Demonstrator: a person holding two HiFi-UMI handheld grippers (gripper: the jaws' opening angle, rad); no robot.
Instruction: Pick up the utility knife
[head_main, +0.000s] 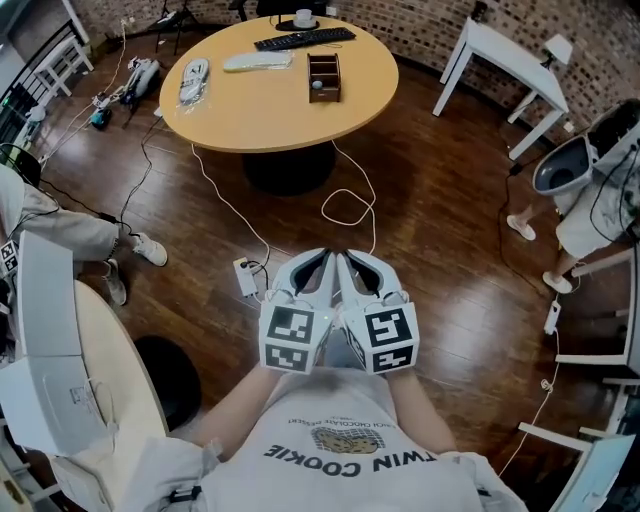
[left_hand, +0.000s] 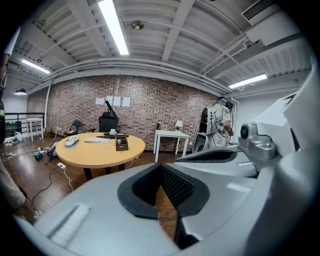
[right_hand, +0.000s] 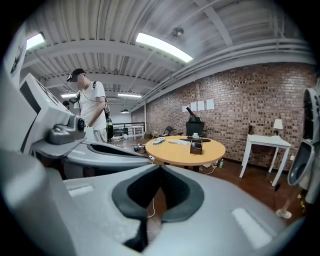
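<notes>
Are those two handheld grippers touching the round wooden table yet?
Apart. The head view shows the left gripper and right gripper near the person's chest, with bare wooden floor between them and the round table.

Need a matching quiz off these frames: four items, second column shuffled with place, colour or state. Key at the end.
1 keyboard
2 organizer box
3 cable loop
4 left tongs

A shut, empty
B on the floor
C round table, far edge
D brown wood

Pairs: 1-C, 2-D, 3-B, 4-A
</notes>
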